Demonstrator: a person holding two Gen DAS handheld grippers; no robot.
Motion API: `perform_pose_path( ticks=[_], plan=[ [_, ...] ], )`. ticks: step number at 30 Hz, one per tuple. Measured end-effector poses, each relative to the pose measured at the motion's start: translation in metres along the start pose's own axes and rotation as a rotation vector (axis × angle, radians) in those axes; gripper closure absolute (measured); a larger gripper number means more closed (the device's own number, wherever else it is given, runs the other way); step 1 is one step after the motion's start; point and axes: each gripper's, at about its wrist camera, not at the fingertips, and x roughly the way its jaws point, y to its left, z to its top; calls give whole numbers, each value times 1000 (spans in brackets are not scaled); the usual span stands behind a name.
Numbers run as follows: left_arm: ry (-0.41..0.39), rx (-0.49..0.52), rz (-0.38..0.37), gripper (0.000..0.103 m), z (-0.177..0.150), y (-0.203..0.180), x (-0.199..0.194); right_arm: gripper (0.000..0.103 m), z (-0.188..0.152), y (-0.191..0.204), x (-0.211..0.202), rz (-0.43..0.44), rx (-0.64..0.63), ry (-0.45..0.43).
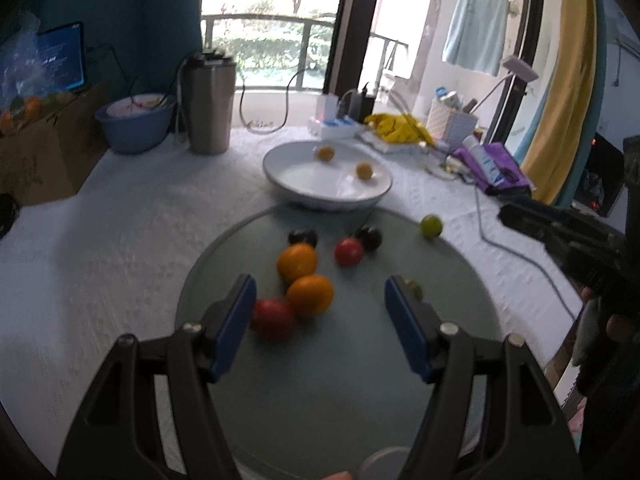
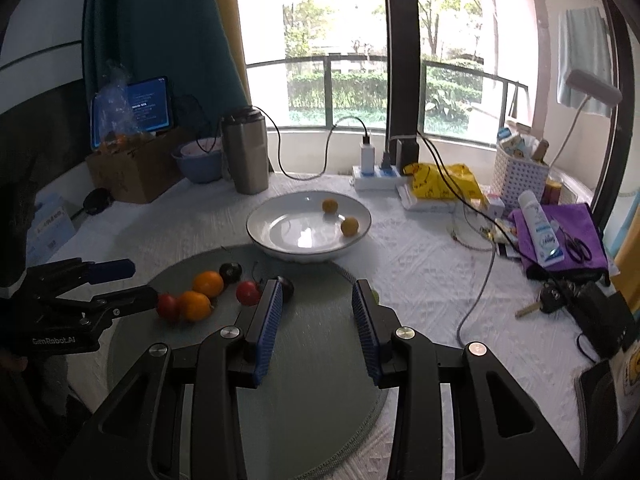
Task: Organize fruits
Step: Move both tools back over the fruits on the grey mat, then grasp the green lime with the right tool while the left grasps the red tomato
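Observation:
Loose fruit lies on a round grey mat (image 1: 340,360): two oranges (image 1: 297,262) (image 1: 310,295), two red tomatoes (image 1: 272,318) (image 1: 349,252) and two dark plums (image 1: 303,236) (image 1: 369,237). A green lime (image 1: 431,226) rests at the mat's far right edge. Beyond the mat, a white bowl (image 1: 304,178) holds two small yellow fruits (image 1: 325,154) (image 1: 364,171). My left gripper (image 1: 320,292) hangs open just short of the near orange and tomato. My right gripper (image 2: 318,292) is open and empty over the mat, with one plum (image 2: 286,286) by its left finger.
A steel tumbler (image 1: 210,108), a blue bowl (image 1: 134,124) and a cardboard box (image 1: 44,148) stand at the back left. At the right are a yellow bag (image 1: 396,126), a purple cloth (image 1: 496,168), a grey cable (image 1: 516,256) and keys (image 2: 548,300).

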Motion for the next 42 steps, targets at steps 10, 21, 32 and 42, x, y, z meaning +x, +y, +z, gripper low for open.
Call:
perform_pose_path(
  ticks=[10, 21, 32, 42],
  plan=[
    [92, -32, 38, 35, -17, 15, 32, 64, -18, -13, 31, 1, 38, 85],
    [151, -40, 70, 35, -18, 24, 56, 64, -23, -30, 69, 1, 72, 162],
    [148, 0, 59, 36, -15, 22, 62, 64, -19, -47, 112, 4, 109, 230],
    [142, 8, 31, 64, -14, 20, 63, 64, -12, -55, 134, 24, 131, 263]
  ],
)
